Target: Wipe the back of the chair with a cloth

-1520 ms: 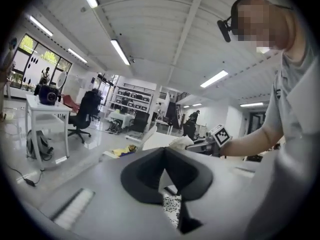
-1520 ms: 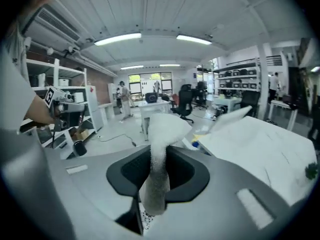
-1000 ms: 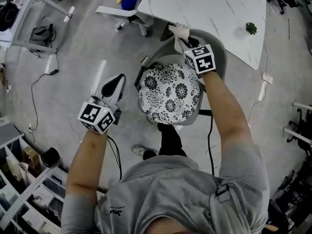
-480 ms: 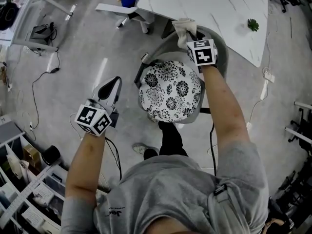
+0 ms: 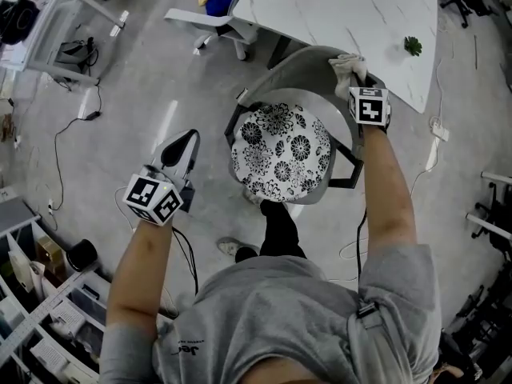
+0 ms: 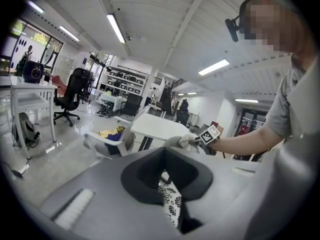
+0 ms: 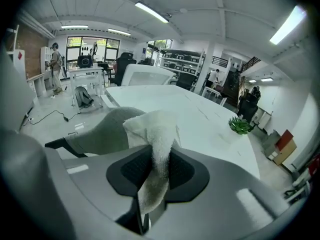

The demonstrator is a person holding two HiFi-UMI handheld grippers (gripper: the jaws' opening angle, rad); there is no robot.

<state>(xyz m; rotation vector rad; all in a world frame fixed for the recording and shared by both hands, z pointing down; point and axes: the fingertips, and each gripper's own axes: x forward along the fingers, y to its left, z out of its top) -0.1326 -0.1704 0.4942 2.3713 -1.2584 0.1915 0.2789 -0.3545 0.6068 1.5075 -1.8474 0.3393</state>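
Cloth in right claw at chair back; grey floor, white table.

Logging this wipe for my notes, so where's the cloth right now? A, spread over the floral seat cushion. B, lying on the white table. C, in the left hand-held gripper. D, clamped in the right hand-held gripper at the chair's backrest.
D: the cloth is pinched between the jaws of the right hand-held gripper, up at the grey backrest.

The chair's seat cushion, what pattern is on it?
A black-and-white floral print covers the seat cushion; it shows best in the head view.
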